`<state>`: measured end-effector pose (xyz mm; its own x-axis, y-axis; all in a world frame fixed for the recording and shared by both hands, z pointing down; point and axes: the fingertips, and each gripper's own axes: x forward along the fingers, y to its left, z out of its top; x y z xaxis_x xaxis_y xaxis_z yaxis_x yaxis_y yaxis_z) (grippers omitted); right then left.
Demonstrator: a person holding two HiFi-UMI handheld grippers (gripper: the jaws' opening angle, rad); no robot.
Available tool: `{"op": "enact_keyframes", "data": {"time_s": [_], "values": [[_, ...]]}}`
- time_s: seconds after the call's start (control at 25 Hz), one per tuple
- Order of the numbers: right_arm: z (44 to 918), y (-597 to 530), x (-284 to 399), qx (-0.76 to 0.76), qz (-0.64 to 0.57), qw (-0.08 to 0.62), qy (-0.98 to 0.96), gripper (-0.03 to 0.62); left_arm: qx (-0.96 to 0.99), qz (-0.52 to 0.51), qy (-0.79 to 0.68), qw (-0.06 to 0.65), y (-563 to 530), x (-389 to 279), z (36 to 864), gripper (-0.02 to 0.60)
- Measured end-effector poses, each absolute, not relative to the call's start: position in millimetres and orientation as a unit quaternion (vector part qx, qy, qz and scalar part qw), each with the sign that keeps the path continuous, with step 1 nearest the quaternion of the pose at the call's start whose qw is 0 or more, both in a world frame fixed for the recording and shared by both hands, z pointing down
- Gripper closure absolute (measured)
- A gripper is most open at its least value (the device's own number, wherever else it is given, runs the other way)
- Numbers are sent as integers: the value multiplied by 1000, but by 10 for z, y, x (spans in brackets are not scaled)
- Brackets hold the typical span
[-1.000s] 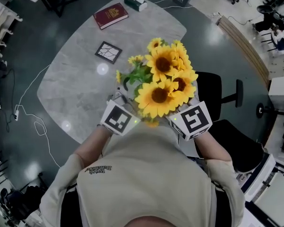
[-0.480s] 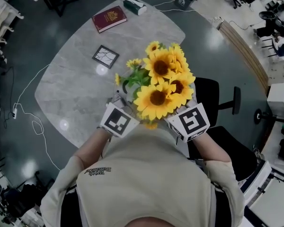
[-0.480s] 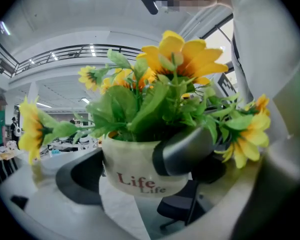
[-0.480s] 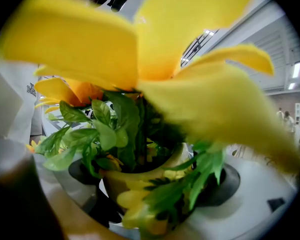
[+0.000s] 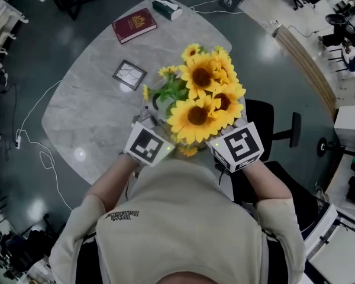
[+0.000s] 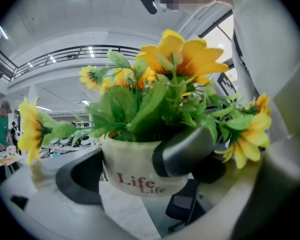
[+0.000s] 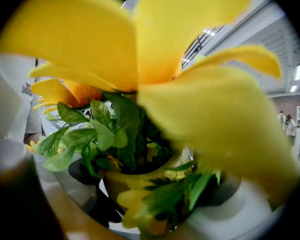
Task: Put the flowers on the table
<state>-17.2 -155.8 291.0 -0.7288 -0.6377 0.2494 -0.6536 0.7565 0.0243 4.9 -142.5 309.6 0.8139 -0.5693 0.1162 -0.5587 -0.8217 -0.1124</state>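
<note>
Flowers slightly fwd over table

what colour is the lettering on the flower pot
The lettering is dark red on the cream flower pot; clearest in the left gripper view.

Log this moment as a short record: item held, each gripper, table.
held: sunflower pot, white, printed "Life", lifted off the table
left gripper: jaws closed on the pot's sides
right gripper: jaws closed on the pot, petals crowding its view
table: grey marble, bearing a red book, a square frame and a small box
</note>
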Motion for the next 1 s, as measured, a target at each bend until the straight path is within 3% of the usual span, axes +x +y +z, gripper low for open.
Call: {"op": "enact_keyframes", "data": {"time_s": [0.6, 0.76, 1.0], "values": [[3166, -2890, -55, 369, 0, 129, -920, 74, -953, -51, 289, 71, -2762, 154, 3336, 75], [3380, -3281, -49, 372, -8, 132, -919, 74, -954, -56, 277, 101, -3155, 169, 3567, 75], [3866, -3871, -41, 372, -2, 137, -918, 74, -955, -60, 276, 92, -3743, 174, 4069, 75]]}}
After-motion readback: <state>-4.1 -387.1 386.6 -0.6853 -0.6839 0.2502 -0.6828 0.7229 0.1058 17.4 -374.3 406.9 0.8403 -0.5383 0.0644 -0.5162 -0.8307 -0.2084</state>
